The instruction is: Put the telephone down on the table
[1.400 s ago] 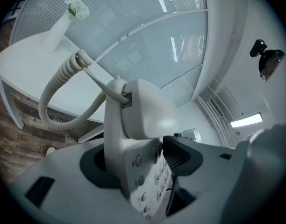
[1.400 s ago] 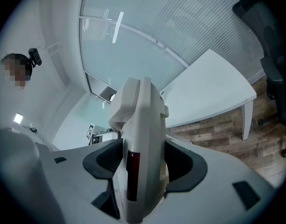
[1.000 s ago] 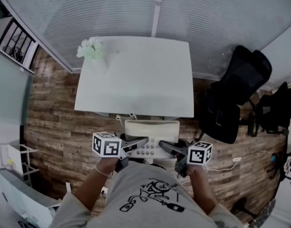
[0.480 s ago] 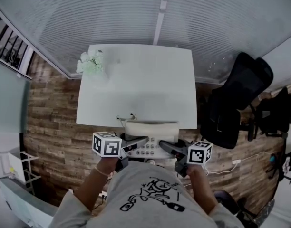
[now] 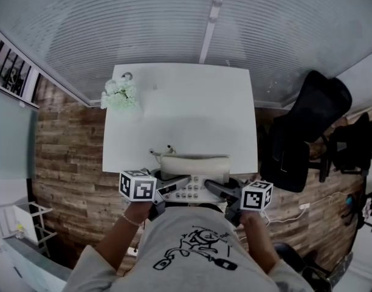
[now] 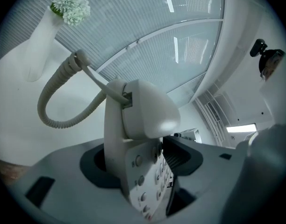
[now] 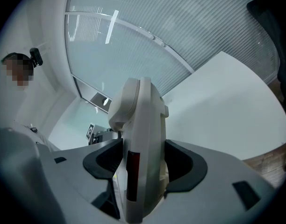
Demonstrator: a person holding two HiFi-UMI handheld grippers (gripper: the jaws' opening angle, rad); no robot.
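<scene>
Telephone (image 5: 194, 178) is not down yet. I have it slung between the two grippers in front of the person's chest, right at the near edge of the white bench (image 5: 186, 114). From the head view its far end, the handset (image 5: 194, 163), overlaps that near edge, while the keypad end hangs over the wooden floor (image 5: 70, 157). I cannot tell whether any part of it touches the bench top. By my reckoning the pick-up and most of the carry are done. What is left is to bring it fully over the bench, lower it flat and let go on both sides.

The left gripper (image 5: 174, 184) has its jaws about half apart and clamped on the left side of the base, with the dark pads against the body. The right gripper (image 5: 215, 190) grips the right side in the same way, its pads pressed on either face of the edge.

The telephone is an off-white desk set. Its handset sits in the cradle across the far end, with rows of small grey round buttons below it. A coiled cord (image 6: 59, 104) loops off the left side, and a dark red strip runs along the right edge. The bench ahead is bare apart from a white vase of pale flowers (image 5: 119, 95) at its far left corner.
</scene>
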